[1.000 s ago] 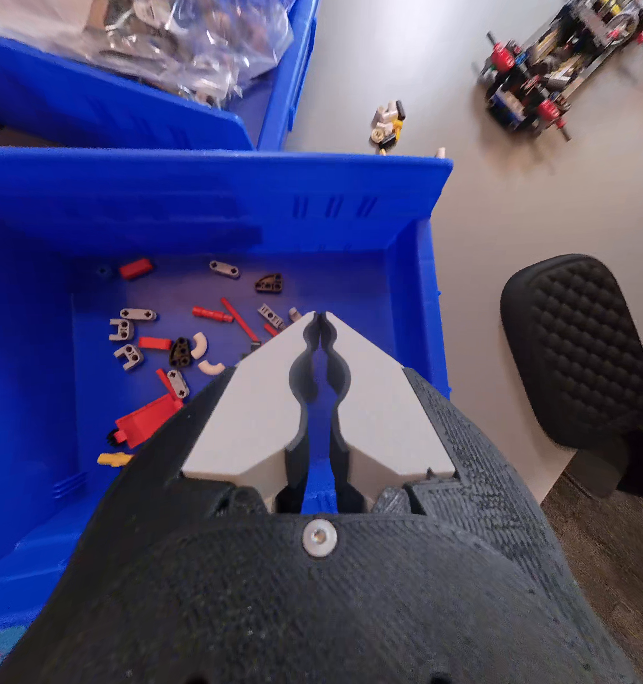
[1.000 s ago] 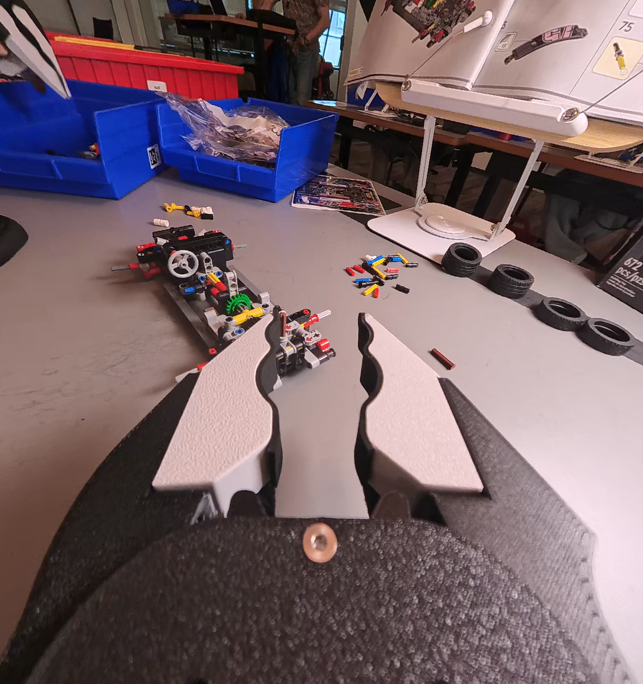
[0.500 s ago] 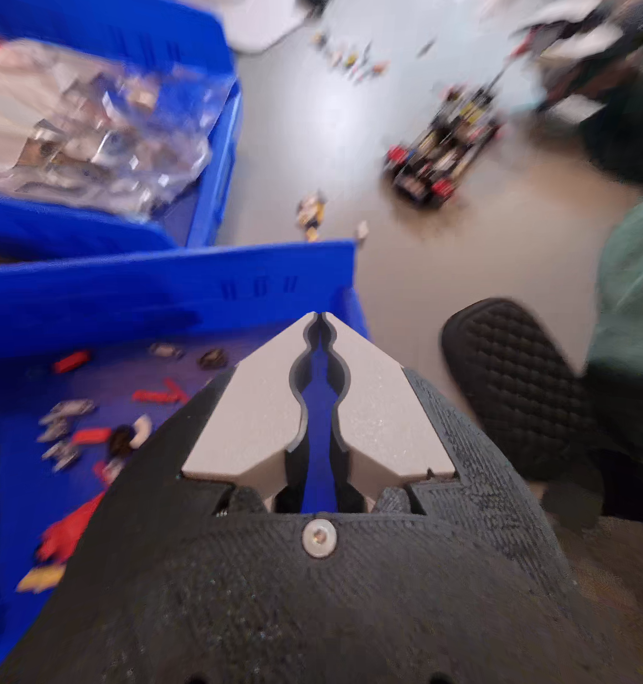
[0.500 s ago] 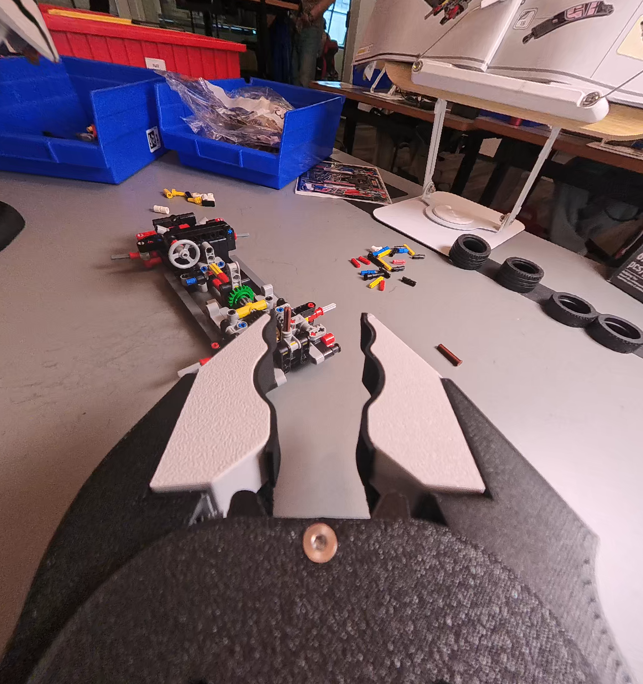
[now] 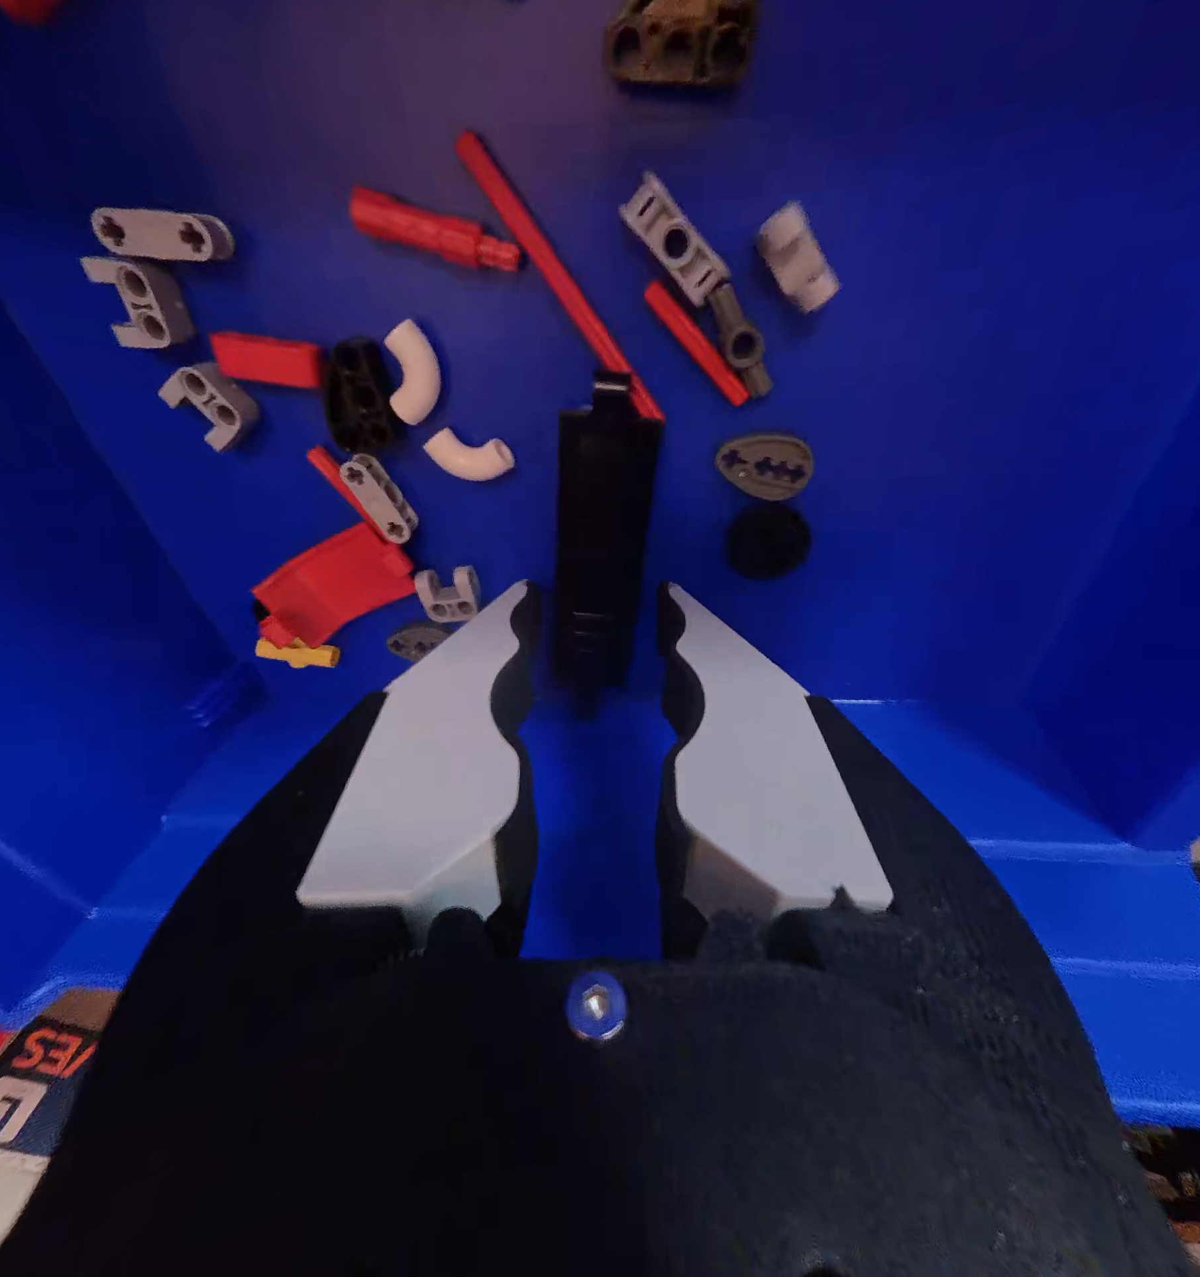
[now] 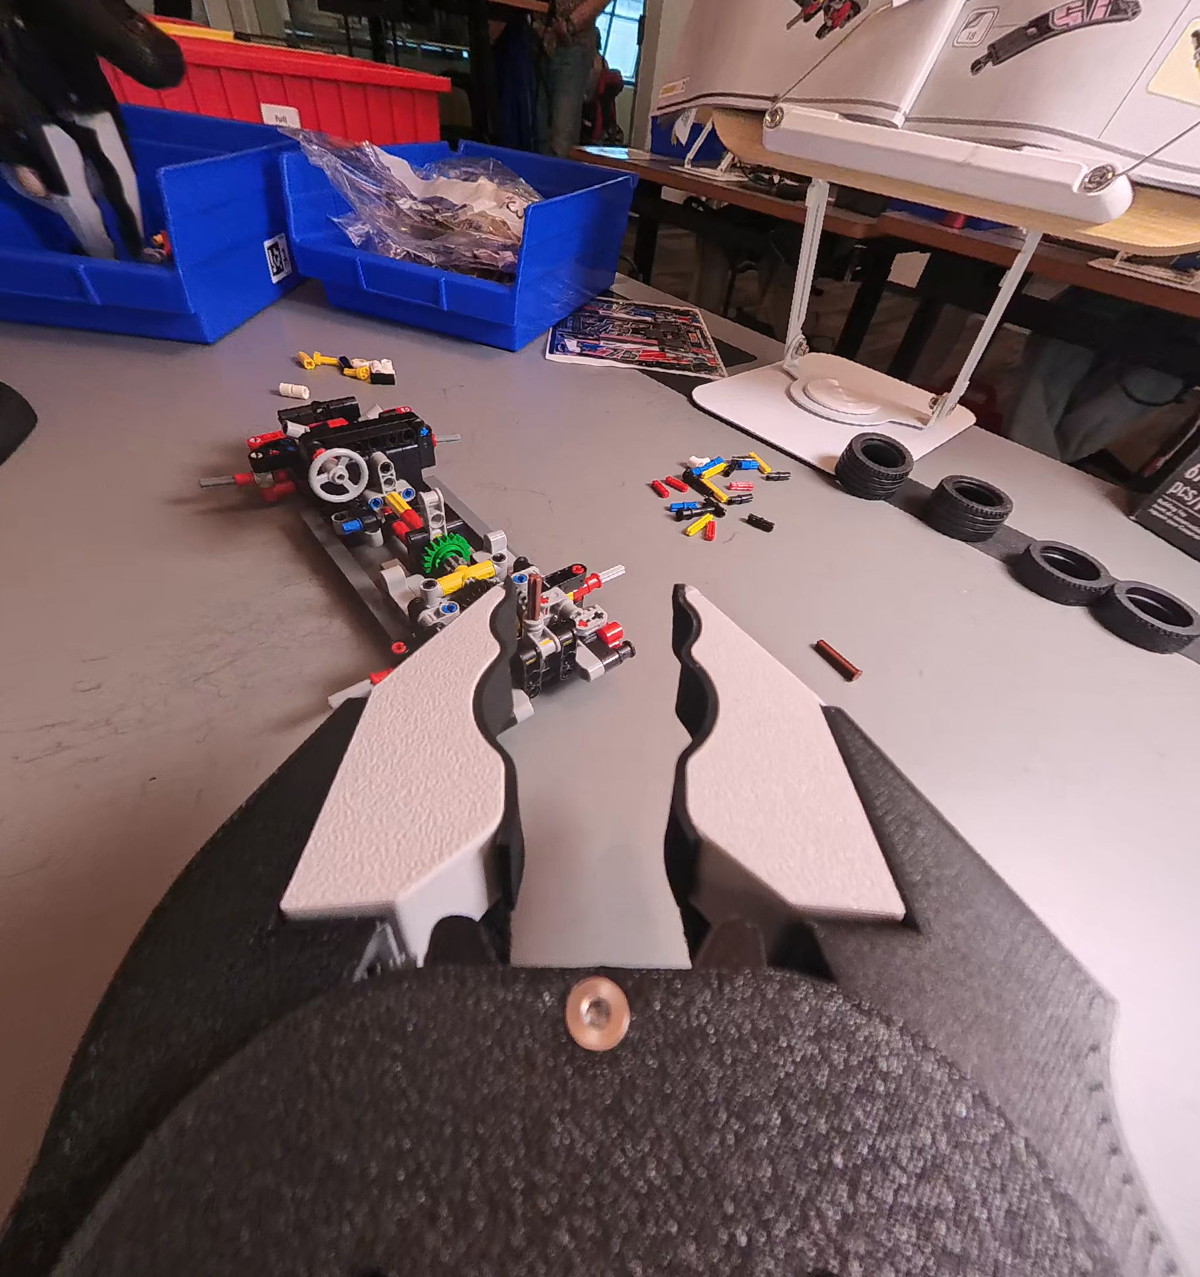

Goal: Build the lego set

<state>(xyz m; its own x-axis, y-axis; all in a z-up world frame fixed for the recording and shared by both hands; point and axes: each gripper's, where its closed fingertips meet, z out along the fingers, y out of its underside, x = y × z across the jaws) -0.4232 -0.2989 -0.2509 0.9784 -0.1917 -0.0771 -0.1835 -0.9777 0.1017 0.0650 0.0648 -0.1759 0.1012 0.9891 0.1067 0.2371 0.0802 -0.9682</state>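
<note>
In the left wrist view my left gripper (image 5: 594, 600) is open, low inside a blue bin (image 5: 998, 484). A long black piece (image 5: 604, 539) lies on the bin floor with its near end between my fingertips, not gripped. Loose red, grey, white and black parts lie around it, among them a red axle (image 5: 549, 269) and a red panel (image 5: 334, 580). In the right wrist view my right gripper (image 6: 590, 601) is open and empty above the grey table, at the near end of the partly built car chassis (image 6: 431, 546). The left gripper (image 6: 79, 173) shows far off in the bin.
A second blue bin (image 6: 459, 228) holds plastic bags; a red bin (image 6: 286, 90) stands behind. Small pins (image 6: 715, 490) lie in a pile mid-table, a brown pin (image 6: 838, 660) to my right, several black tyres (image 6: 970, 508) beyond. An instruction booklet on a white stand (image 6: 839, 408) stands far right. The left gripper's tips are roughly 60 cm from the right gripper's. To the red axle (image 5: 549, 269): left tips about 7 cm, right tips about 55 cm.
My left gripper has gone from shut above the bin to open, low over the bin floor at the black piece. The right gripper has barely moved.
</note>
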